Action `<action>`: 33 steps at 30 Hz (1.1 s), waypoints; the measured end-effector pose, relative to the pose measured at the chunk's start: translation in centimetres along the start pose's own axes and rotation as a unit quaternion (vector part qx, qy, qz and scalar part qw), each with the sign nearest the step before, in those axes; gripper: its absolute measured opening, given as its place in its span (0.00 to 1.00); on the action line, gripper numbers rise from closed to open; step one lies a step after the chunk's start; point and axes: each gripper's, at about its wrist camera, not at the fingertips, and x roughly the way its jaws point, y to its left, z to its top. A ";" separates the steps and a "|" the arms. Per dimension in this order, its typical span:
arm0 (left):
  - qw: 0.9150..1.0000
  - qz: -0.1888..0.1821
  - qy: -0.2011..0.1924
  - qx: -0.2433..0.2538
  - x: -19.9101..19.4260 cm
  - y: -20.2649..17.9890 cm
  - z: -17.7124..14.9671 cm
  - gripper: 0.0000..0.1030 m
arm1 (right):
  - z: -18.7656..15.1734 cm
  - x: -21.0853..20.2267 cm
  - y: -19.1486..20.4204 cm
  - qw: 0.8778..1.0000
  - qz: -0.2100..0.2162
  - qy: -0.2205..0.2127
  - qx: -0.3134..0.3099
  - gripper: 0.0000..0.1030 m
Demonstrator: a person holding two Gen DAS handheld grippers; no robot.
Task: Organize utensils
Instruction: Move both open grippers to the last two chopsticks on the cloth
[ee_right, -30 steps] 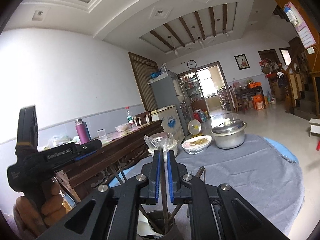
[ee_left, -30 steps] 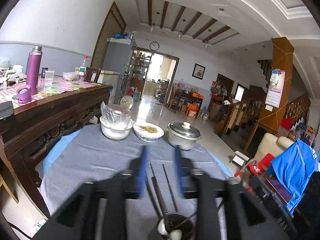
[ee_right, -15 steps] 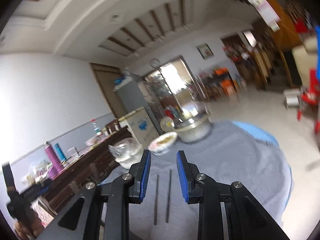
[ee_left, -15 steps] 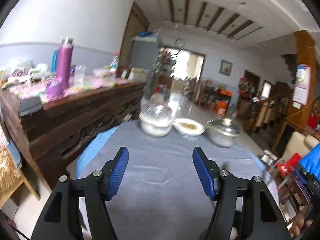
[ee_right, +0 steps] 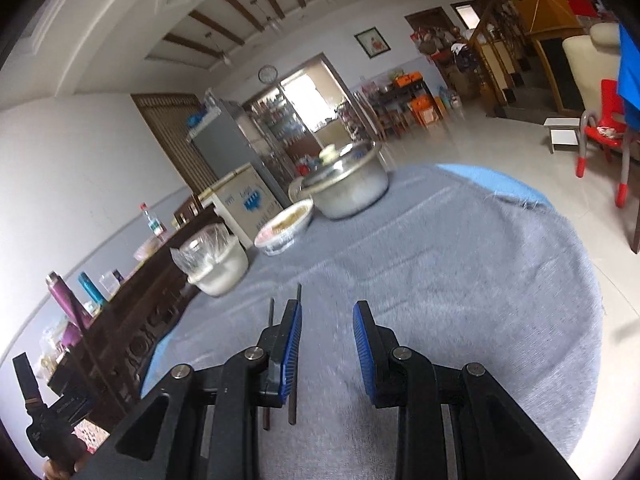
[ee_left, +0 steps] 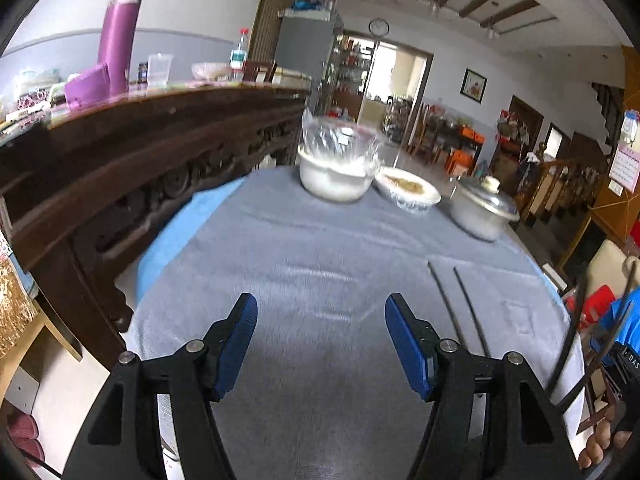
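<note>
Two dark chopsticks point(ee_left: 460, 304) lie side by side on the grey tablecloth point(ee_left: 320, 264), to the right of my left gripper point(ee_left: 320, 316), which is wide open and empty above the cloth. In the right wrist view the same chopsticks point(ee_right: 295, 364) run partly under the left finger of my right gripper point(ee_right: 326, 334), which is open and empty just above them. More dark utensils point(ee_left: 568, 364) stick up at the far right edge of the left wrist view; what holds them is hidden.
At the table's far side stand a white bowl covered in plastic wrap point(ee_left: 338, 172), a patterned bowl of food point(ee_left: 408, 192) and a lidded metal pot point(ee_left: 482, 212). A dark carved wooden sideboard point(ee_left: 120, 160) with a purple flask point(ee_left: 120, 40) runs along the left. A red chair point(ee_right: 600, 136) stands on the floor.
Both grippers opened and pulled away from the utensil cup. The right gripper let go of the chopsticks, which now lie on the cloth. The left gripper swung left and lower.
</note>
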 end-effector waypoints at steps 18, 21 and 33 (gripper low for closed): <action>0.998 0.004 0.065 -0.020 4.7 2.7 -1.6 0.65 | -2.3 5.1 2.0 0.998 0.002 0.065 -0.019 0.28; 0.998 -0.002 0.069 -0.006 5.4 2.1 -1.4 0.65 | -2.6 5.5 2.3 0.997 0.004 0.072 -0.024 0.28; 0.996 -0.006 0.087 0.014 6.0 0.7 -2.1 0.65 | -4.0 6.6 2.8 0.993 0.020 0.115 -0.025 0.28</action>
